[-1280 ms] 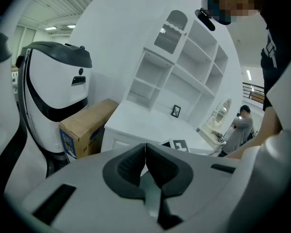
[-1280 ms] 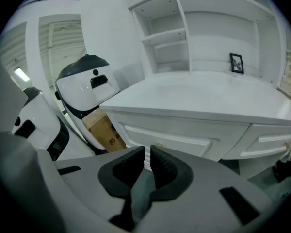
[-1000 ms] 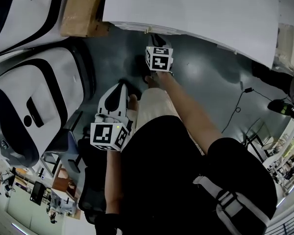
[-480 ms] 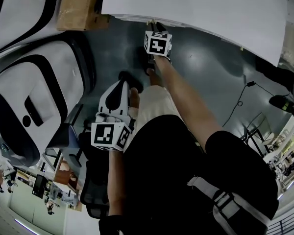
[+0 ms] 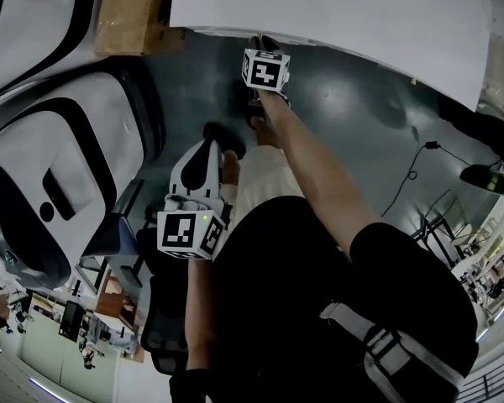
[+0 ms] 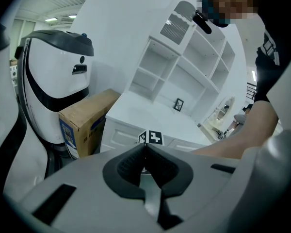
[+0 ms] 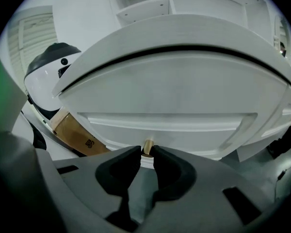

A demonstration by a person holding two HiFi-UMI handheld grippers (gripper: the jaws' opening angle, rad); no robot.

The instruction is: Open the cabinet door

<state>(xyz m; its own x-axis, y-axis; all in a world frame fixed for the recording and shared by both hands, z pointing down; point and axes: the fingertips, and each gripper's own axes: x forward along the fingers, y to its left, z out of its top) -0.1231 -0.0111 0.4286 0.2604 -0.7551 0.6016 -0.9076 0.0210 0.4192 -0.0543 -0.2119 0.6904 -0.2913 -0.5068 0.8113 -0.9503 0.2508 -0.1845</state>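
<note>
Cabinet door (image 7: pixel 174 96) cut off at both sides in right gripper view. Brass knob (image 7: pixel 148 145) half hidden between jaws of right gripper (image 7: pixel 146 153), which have just been closing and seem to pinch it. Left gripper (image 6: pixel 145 148) well apart from door, jaws pressed together, empty.

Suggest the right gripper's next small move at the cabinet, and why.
Probably a short pull straight back. The right gripper has just been closing its jaws, and the small brass knob on the white panelled cabinet door sits between them, pads seemingly against it. The door looks shut; a gentle tug would test the grip.
</note>
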